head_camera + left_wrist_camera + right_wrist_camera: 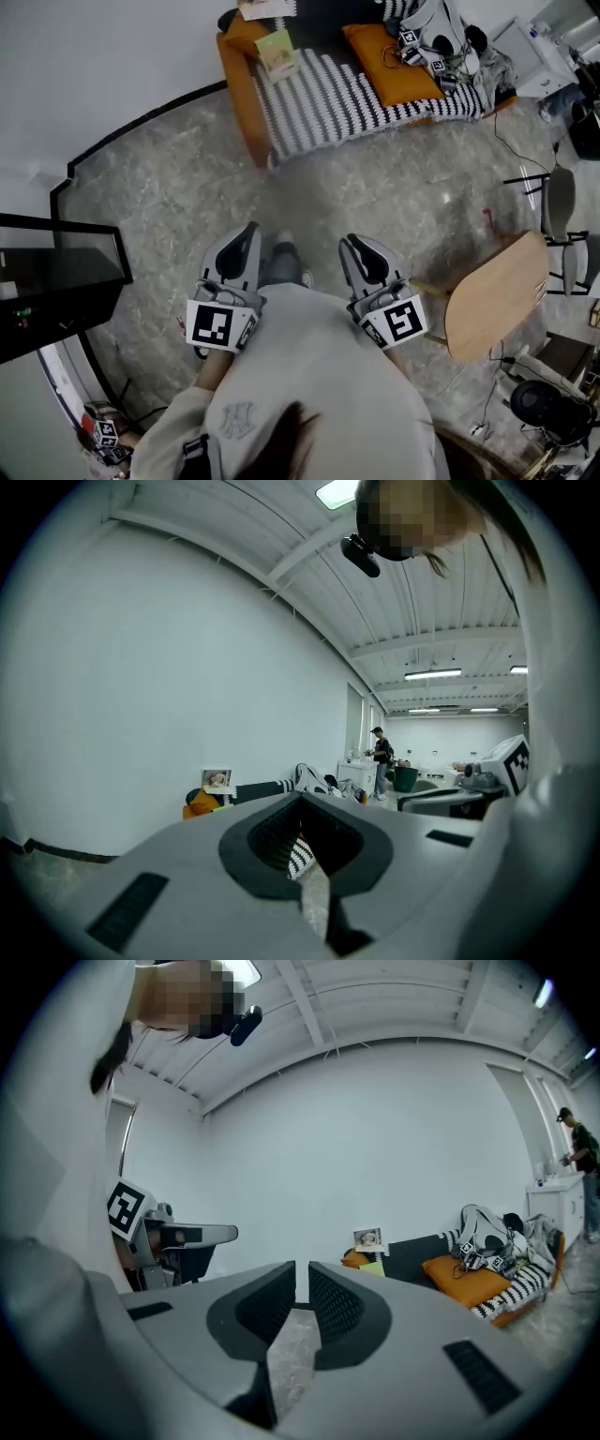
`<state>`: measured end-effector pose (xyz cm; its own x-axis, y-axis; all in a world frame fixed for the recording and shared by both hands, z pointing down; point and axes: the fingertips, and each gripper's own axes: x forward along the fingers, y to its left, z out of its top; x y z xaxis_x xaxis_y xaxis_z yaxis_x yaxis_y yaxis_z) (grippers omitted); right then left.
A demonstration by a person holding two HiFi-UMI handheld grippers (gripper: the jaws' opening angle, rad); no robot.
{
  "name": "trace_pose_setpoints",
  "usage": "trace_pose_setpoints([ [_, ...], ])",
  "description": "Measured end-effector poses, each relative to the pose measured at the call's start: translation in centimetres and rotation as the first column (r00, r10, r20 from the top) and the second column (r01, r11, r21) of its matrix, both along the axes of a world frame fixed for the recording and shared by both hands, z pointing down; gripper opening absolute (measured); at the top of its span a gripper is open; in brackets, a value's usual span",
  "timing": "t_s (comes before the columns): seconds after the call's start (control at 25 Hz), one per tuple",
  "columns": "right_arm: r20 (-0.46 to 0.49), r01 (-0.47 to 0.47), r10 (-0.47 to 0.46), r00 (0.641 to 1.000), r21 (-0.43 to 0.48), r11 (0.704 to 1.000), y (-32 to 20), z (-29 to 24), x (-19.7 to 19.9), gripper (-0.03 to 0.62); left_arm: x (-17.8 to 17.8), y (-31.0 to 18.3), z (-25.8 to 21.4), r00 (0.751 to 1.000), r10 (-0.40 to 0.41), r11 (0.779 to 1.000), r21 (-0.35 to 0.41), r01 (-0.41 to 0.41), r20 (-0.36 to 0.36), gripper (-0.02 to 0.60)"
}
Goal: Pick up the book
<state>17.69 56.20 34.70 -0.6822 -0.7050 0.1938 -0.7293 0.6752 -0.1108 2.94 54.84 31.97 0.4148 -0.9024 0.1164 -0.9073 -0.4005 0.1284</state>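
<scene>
A pale green book [277, 53] lies at the left end of the orange sofa [242, 89], on its striped blanket; in the right gripper view the book [375, 1267] shows small and far off. A picture-cover book [367, 1238] stands behind it against the wall. My left gripper [251, 228] and right gripper [349, 241] are held level in front of my body, well short of the sofa. From its own camera the left gripper [302, 797] has its tips together with nothing held. The right gripper [302, 1269] is shut and empty.
An orange cushion [389, 61] and a heap of clothes with marker cubes [431, 42] lie on the sofa's right part. A wooden tabletop [497, 295] and a chair [561, 225] stand at right, a dark glass cabinet [56, 281] at left. A person [381, 752] stands far off.
</scene>
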Motion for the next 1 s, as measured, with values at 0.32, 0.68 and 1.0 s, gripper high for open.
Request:
trace_pose_setpoints([
  [0.32,0.021,-0.06,0.059,0.998,0.042,0.997,-7.6,-2.6,-2.5,0.058,-2.7,-7.6,-1.7,0.999,0.042,0.999,0.024,-0.042,0.002,0.009],
  [0.68,0.047,-0.129,0.128,0.991,0.027,0.991,-11.6,-2.3,-4.3,0.057,-4.8,-11.8,-1.2,0.997,0.073,0.997,0.015,-0.073,-0.007,0.009],
  [1.0,0.006,-0.14,0.141,0.99,-0.028,0.99,-12.4,-0.2,-3.8,0.057,-6.3,-12.4,0.2,0.999,0.039,0.999,-0.02,-0.039,0.008,0.009],
])
